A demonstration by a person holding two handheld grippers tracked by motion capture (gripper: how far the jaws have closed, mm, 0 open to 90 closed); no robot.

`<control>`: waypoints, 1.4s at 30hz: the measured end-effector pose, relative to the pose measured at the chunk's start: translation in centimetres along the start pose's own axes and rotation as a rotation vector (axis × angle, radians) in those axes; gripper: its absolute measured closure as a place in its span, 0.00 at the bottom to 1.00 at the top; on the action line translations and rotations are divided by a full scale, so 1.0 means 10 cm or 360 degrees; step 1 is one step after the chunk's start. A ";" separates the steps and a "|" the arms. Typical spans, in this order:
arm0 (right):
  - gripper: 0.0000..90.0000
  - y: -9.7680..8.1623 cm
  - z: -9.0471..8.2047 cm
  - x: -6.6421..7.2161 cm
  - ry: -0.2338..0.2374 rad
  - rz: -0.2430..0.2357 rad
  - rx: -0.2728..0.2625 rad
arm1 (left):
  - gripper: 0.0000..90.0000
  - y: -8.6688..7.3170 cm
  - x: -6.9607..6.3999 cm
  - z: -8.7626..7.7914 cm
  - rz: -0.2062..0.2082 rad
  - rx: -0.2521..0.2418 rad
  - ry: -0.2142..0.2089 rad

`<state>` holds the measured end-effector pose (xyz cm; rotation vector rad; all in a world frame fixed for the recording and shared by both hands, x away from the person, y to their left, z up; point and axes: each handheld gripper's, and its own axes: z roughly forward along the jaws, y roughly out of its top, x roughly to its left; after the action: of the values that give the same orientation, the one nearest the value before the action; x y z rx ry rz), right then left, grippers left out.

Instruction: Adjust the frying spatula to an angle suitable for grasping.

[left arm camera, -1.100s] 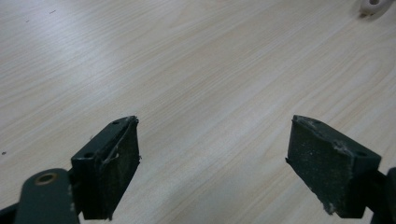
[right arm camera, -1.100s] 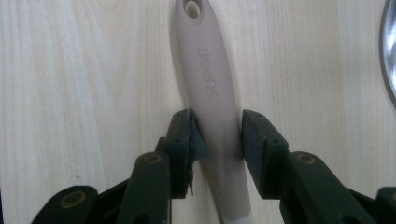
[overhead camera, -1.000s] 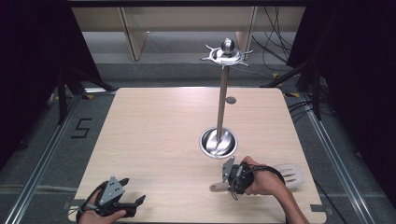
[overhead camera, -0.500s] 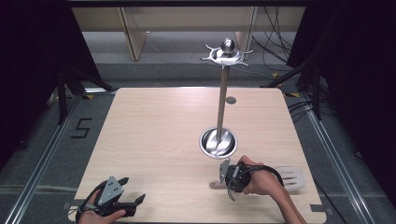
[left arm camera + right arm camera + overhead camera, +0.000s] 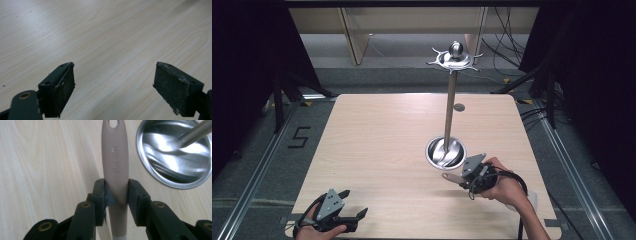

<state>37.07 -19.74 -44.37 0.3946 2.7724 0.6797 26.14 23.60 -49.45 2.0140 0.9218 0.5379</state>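
The stand [image 5: 447,125] rises from the table [image 5: 377,145]'s right half. The utensil handle [image 5: 115,165] lies just beside its base [image 5: 175,155], perhaps touching.

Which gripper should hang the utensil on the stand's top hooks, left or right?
Right. The right gripper already clamps the utensil handle beside the stand; the left gripper is open, empty, at the near-left corner.

Left and middle of bench [image 5: 377,145]: bare wood, lots of room.
Right side: tall metal stand [image 5: 448,115] blocks the way.

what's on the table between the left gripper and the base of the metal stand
Nothing: in the high view, bare wood runs from the left gripper to the stand's round base.
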 end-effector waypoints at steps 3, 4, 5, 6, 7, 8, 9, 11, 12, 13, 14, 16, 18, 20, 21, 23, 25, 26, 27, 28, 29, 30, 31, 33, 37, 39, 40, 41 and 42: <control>0.78 -0.02 -0.07 -0.03 -0.0020 0.0048 -0.0060 | 0.18 0.00 0.00 0.00 -0.0003 -0.0003 0.0000; 0.77 -0.04 -0.11 -0.02 -0.0043 0.0129 -0.0063 | 0.18 0.00 0.00 0.00 -0.0003 -0.0002 -0.0002; 0.77 -0.05 -0.13 -0.04 -0.0031 0.0135 -0.0083 | 0.18 0.00 0.00 0.00 -0.0001 0.0005 -0.0009; 0.78 -0.05 -0.15 -0.05 -0.0040 0.0118 -0.0118 | 0.18 0.00 -0.01 0.00 -0.0026 0.0016 -0.0013; 0.78 -0.05 -0.15 -0.05 -0.0040 0.0118 -0.0118 | 0.18 0.00 -0.01 0.00 -0.0026 0.0016 -0.0013; 0.77 -0.07 -0.22 -0.07 -0.0045 0.0156 -0.0173 | 0.18 0.00 -0.01 0.00 -0.0027 0.0013 -0.0011; 0.78 -0.08 -0.24 -0.09 -0.0058 0.0153 -0.0194 | 0.18 0.00 -0.01 0.00 -0.0027 0.0013 -0.0011; 0.78 -0.10 -0.31 -0.09 -0.0086 0.0229 -0.0226 | 0.18 0.00 0.00 0.00 0.0013 0.0000 -0.0012; 0.78 -0.11 -0.33 -0.10 -0.0093 0.0210 -0.0262 | 0.18 0.00 -0.01 0.00 -0.0022 0.0009 -0.0009; 0.78 -0.13 -0.37 -0.11 -0.0101 0.0239 -0.0289 | 0.18 0.00 -0.01 0.00 -0.0026 0.0014 -0.0013; 0.78 -0.13 -0.37 -0.11 -0.0101 0.0239 -0.0289 | 0.18 0.00 -0.01 0.00 -0.0026 0.0014 -0.0013; 0.78 -0.17 -0.47 -0.17 -0.0097 0.0235 -0.0367 | 0.18 0.00 0.00 0.00 0.0012 0.0019 -0.0011; 0.78 -0.20 -0.53 -0.18 -0.0097 0.0271 -0.0439 | 0.18 0.00 0.00 0.00 0.0016 0.0020 -0.0012; 0.78 -0.22 -0.59 -0.20 -0.0113 0.0326 -0.0478 | 0.18 0.00 0.00 0.00 0.0015 0.0020 -0.0012; 0.78 -0.23 -0.63 -0.20 -0.0129 0.0341 -0.0502 | 0.18 0.00 0.00 0.00 0.0015 0.0021 -0.0012; 0.78 -0.24 -0.66 -0.21 -0.0143 0.0338 -0.0528 | 0.18 0.00 -0.01 0.00 -0.0023 0.0020 -0.0013; 0.78 -0.27 -0.75 -0.24 -0.0167 0.0378 -0.0612 | 0.18 0.00 0.02 0.00 0.0051 0.0059 -0.0008; 0.78 -0.28 -0.79 -0.24 -0.0178 0.0379 -0.0634 | 0.18 0.00 0.01 0.00 0.0045 0.0054 -0.0007; 0.78 -0.29 -0.81 -0.25 -0.0185 0.0393 -0.0670 | 0.18 0.00 0.01 0.00 0.0038 0.0042 -0.0010; 0.78 -0.30 -0.84 -0.25 -0.0192 0.0420 -0.0663 | 0.18 0.00 0.01 0.00 0.0028 0.0031 -0.0013; 0.78 -0.30 -0.84 -0.25 -0.0192 0.0420 -0.0663 | 0.18 0.00 0.01 0.00 0.0028 0.0031 -0.0013; 0.78 -0.32 -0.89 -0.28 -0.0241 0.0436 -0.0701 | 0.18 0.00 0.01 0.00 0.0028 0.0033 -0.0012; 0.78 -0.33 -0.92 -0.30 -0.0219 0.0409 -0.0720 | 0.18 0.00 0.02 0.00 0.0045 0.0055 -0.0005; 0.78 -0.34 -0.95 -0.29 -0.0238 0.0459 -0.0755 | 0.18 0.00 0.02 0.00 0.0042 0.0051 -0.0003; 0.78 -0.36 -1.07 -0.32 -0.0261 0.0495 -0.0874 | 0.18 0.00 0.01 0.01 0.0017 0.0030 -0.0003; 0.78 -0.37 -1.09 -0.32 -0.0265 0.0509 -0.0906 | 0.18 0.00 0.01 0.01 0.0017 0.0021 -0.0012; 0.78 -0.37 -1.11 -0.33 -0.0251 0.0507 -0.0899 | 0.18 -0.01 -0.01 0.02 -0.0021 0.0022 -0.0009; 0.78 -0.38 -1.12 -0.32 -0.0256 0.0535 -0.0935 | 0.18 -0.01 0.00 0.02 -0.0012 0.0030 -0.0005; 0.78 -0.38 -1.14 -0.34 -0.0261 0.0522 -0.0941 | 0.18 -0.01 0.00 0.02 -0.0008 0.0027 -0.0004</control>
<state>35.91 -28.81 -35.81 0.7330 2.2267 1.4149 26.19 23.53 -49.63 2.0268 0.9323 0.5261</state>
